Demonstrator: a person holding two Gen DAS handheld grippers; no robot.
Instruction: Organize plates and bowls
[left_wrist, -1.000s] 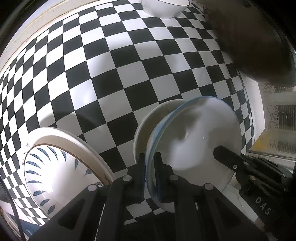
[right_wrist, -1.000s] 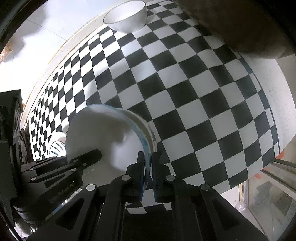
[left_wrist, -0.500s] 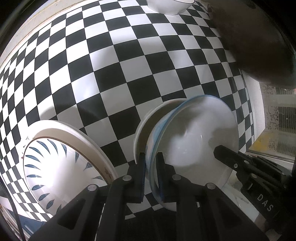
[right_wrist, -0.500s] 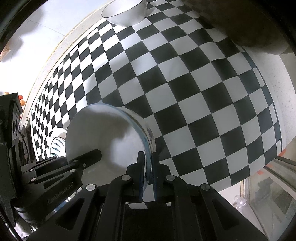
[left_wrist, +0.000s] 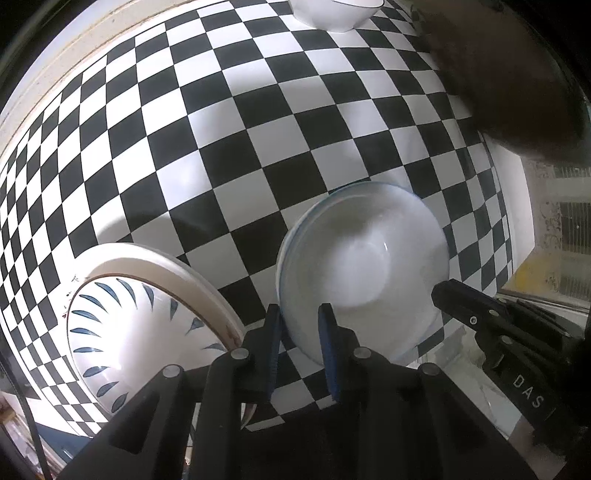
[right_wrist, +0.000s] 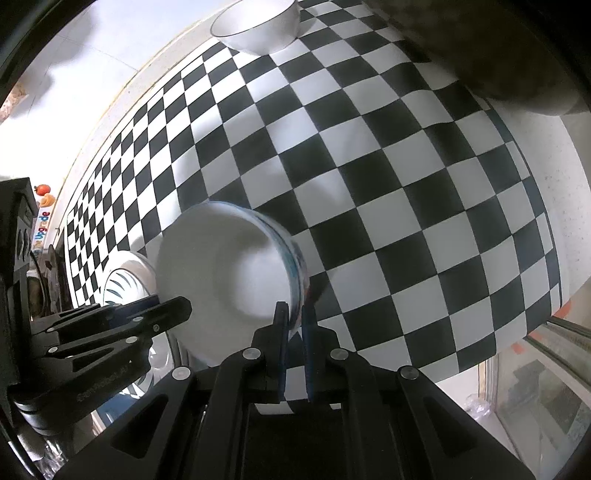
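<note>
Black-and-white checks cover the bench, and on this cloth a white bowl with a thin blue rim sits near the edge closest to both cameras, with the two tools at opposite sides of it. The left gripper has just been opening: its blue-padded fingers now stand apart with the bowl's rim between them, a gap showing on either side, so the grip there is released. The right gripper has its fingers clenched on the opposite rim of the same bowl, the pads pressed against the wall, where blue markings show on the outside. In the left wrist view the right tool appears as a black linkage reaching the bowl from the right; in the right wrist view the left tool comes in from the left. Just beside the bowl, on its left, lies a larger bowl with blue leaf strokes inside and a cream rim; the two look close but whether they touch cannot be told. Well apart, at the far edge of the cloth, stands a plain white bowl. A dark blurred shape fills the upper right corner.
</note>
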